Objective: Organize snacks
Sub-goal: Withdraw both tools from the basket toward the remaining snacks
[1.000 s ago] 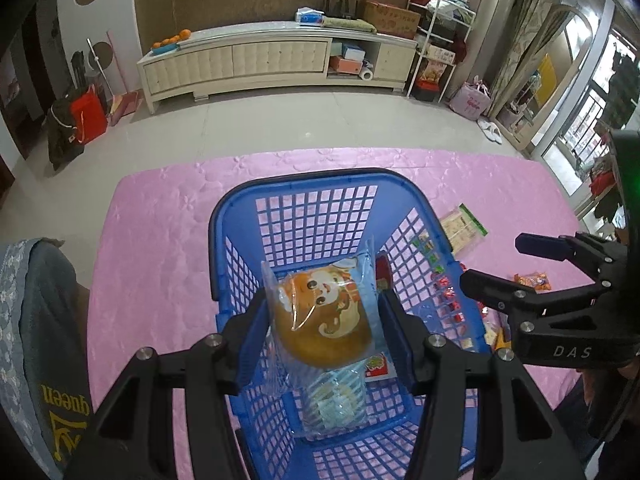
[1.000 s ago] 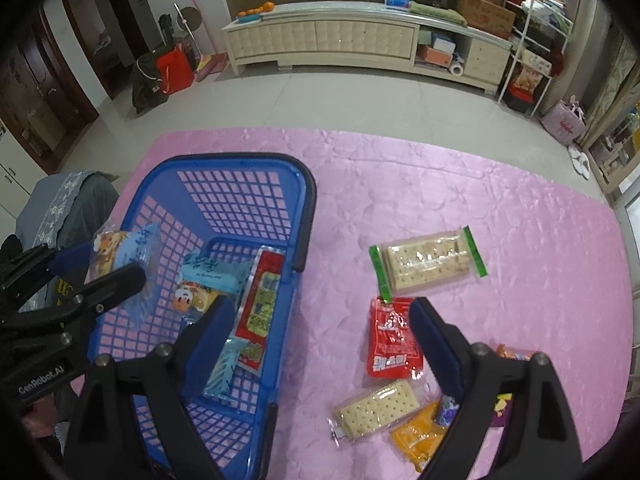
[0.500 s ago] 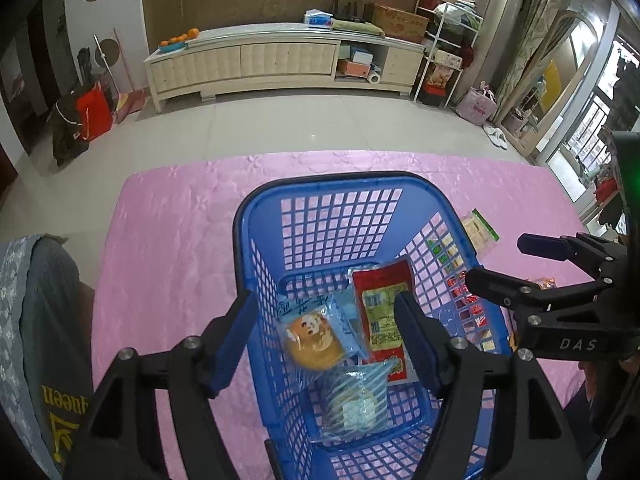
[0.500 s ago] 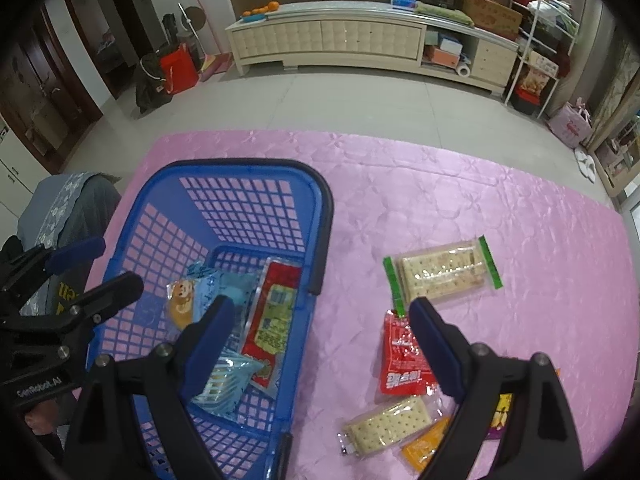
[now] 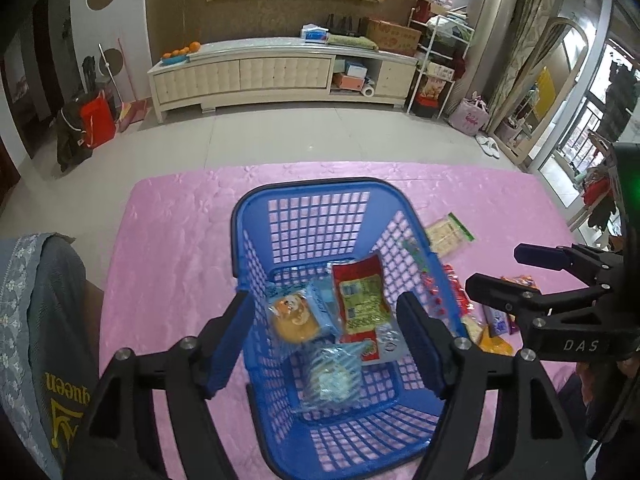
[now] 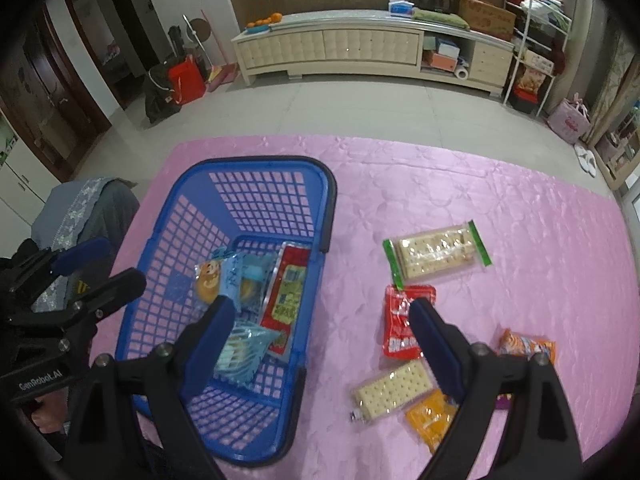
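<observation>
A blue plastic basket (image 5: 240, 216) (image 6: 256, 161) stands on the pink tablecloth (image 6: 460, 184). In it lie a cartoon-printed cake packet (image 5: 294, 316) (image 6: 208, 280), a red and green packet (image 5: 360, 300) and a pale blue striped packet (image 5: 336, 376). My left gripper (image 5: 323, 298) (image 6: 124, 260) hovers above the basket, open, with nothing between its fingers. My right gripper (image 6: 322, 305) (image 5: 494, 267) stands wide open over the basket's right rim. To the right of the basket lie a green-ended cracker pack (image 6: 436, 254), a red packet (image 6: 400, 324), a second cracker pack (image 6: 394, 390) and an orange packet (image 6: 430, 416).
A grey garment (image 5: 40, 320) hangs over something at the table's left edge. Another orange-red packet (image 6: 528, 346) lies at the far right of the cloth. Beyond the table's far edge is tiled floor and a long cream cabinet (image 6: 360, 48).
The left gripper let go of the cartoon cake packet, which dropped into the basket beside the other packets. Its jaws spread wider. Both grippers rose a little above the table.
</observation>
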`<state>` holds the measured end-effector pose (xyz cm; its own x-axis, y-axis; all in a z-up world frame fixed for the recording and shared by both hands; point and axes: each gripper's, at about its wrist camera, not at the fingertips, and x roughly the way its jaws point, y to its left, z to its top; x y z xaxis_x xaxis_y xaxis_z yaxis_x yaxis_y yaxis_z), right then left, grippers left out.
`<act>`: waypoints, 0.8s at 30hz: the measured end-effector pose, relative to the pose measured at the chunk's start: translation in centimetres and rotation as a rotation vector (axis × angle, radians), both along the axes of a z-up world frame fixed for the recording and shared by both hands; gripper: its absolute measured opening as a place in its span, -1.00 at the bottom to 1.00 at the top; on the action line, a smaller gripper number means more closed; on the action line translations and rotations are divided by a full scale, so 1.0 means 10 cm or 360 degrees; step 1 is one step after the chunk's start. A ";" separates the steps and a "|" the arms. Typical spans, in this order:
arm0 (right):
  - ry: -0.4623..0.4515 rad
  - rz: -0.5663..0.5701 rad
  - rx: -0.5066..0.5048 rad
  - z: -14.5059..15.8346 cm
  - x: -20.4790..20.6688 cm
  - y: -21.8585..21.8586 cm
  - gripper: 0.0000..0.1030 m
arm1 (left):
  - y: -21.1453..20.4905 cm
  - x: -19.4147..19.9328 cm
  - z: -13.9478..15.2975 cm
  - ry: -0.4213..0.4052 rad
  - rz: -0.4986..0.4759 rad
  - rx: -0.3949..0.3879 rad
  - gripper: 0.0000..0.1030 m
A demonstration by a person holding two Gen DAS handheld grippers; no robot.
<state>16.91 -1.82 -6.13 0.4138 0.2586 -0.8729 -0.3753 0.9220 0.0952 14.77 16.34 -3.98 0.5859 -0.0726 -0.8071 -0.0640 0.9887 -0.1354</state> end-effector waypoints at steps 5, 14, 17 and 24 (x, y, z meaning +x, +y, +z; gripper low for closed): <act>-0.0012 -0.0030 0.0014 0.11 -0.15 -0.21 0.77 | -0.22 -0.13 0.11 -0.0040 -0.0041 0.0021 0.46; -0.0041 -0.0107 0.0029 0.24 -0.37 -0.78 0.77 | -0.74 -0.25 0.30 -0.0128 -0.0162 0.0062 0.53; -0.0048 -0.0139 0.0027 0.26 -0.43 -1.00 0.77 | -0.94 -0.29 0.33 -0.0153 -0.0217 0.0073 0.53; -0.0047 -0.0199 0.0017 0.23 -0.54 -1.46 0.77 | -1.27 -0.29 0.28 -0.0137 -0.0298 0.0072 0.53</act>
